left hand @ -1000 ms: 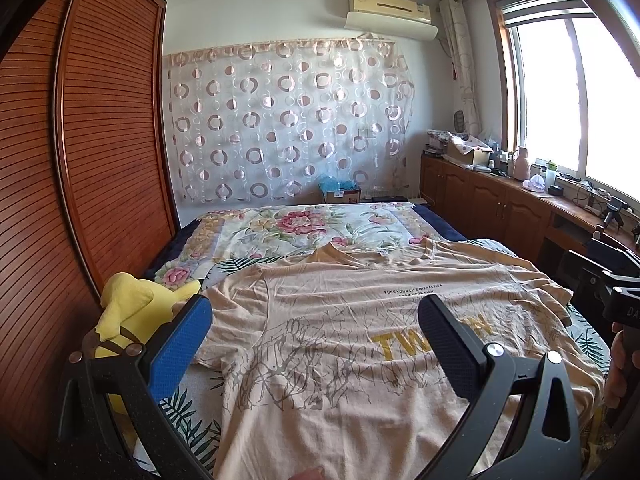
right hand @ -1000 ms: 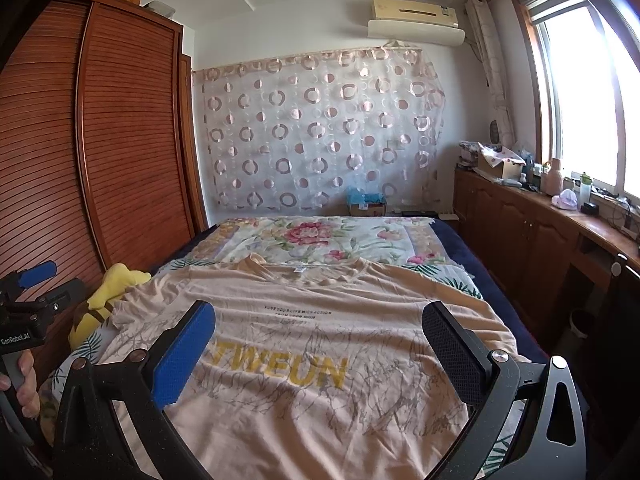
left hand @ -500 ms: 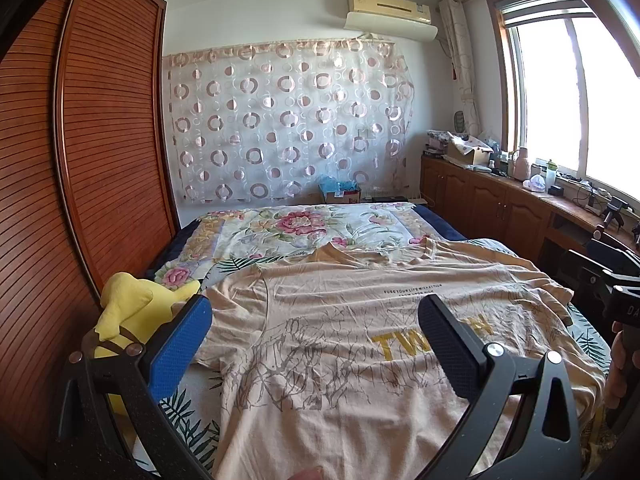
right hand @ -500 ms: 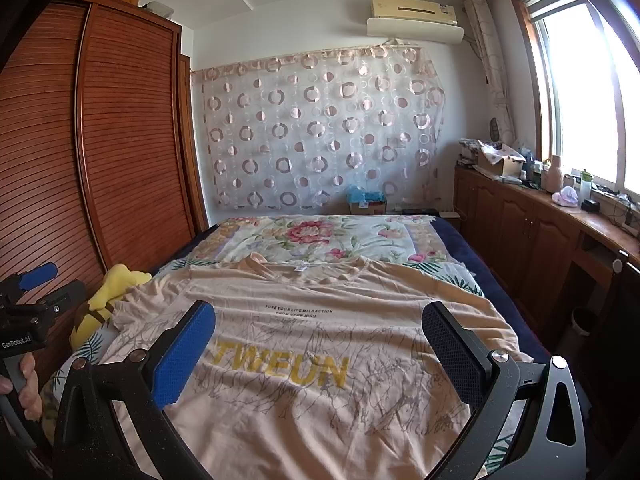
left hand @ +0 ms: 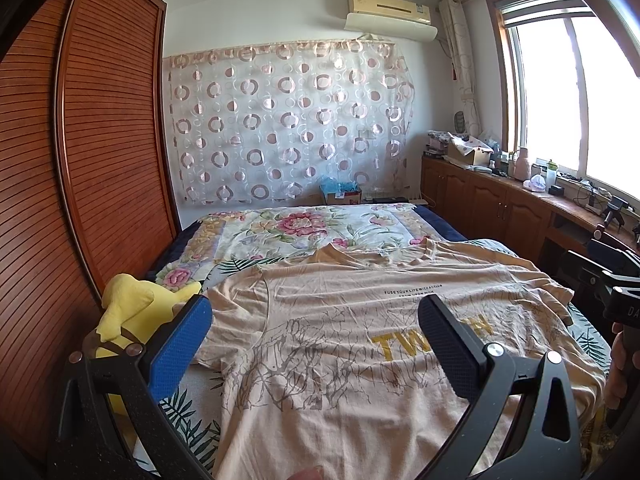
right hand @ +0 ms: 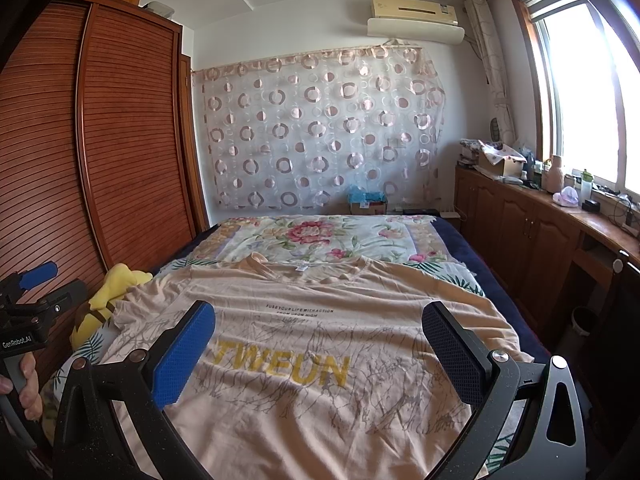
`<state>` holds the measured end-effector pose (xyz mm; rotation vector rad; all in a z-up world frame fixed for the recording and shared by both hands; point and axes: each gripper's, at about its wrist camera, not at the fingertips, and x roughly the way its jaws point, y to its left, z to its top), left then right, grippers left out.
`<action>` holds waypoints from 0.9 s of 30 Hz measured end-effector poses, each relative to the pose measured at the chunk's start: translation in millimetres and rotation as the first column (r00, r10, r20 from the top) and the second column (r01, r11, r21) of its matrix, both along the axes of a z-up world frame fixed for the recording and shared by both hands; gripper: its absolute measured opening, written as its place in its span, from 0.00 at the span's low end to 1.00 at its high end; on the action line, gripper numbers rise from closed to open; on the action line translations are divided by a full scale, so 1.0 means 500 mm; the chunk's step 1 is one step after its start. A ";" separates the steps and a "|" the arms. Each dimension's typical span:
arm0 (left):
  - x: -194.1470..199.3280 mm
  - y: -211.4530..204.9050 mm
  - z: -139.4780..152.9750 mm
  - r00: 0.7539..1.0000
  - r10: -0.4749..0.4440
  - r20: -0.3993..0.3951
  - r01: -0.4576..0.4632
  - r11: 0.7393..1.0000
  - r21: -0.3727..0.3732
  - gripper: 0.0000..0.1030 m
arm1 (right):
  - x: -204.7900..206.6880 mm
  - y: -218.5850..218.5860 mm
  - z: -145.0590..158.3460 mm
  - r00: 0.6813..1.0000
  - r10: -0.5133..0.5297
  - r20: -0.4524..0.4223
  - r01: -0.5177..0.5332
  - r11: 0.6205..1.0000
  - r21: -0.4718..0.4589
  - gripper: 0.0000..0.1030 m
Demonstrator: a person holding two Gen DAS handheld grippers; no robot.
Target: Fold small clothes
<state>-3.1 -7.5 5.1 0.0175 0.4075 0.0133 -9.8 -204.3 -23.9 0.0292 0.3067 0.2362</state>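
We found T-shirt (right hand: 320, 360) spread flat, print up, on bed (right hand: 320, 236). Left hand-held gripper (left hand: 316, 340) and right hand-held gripper (right hand: 320, 348) hung above it, both released, grasping nothing. Risks we judged: pinching bedcover with hem; left sleeve snagging yellow plush toy (left hand: 132, 312) alongside.

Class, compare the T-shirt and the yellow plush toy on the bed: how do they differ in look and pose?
The T-shirt is beige with yellow lettering and grey line print; the plush toy is plain bright yellow. The T-shirt lies spread flat across the bed's middle; the plush toy sits bunched at the bed's edge by the wardrobe. Both are soft and rest untouched on the bed.
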 end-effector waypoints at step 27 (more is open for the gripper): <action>0.005 0.005 -0.001 1.000 -0.010 -0.022 0.010 1.000 -0.006 1.00 | 0.013 0.013 -0.007 0.999 0.029 -0.017 -0.029 0.999 -0.014 1.00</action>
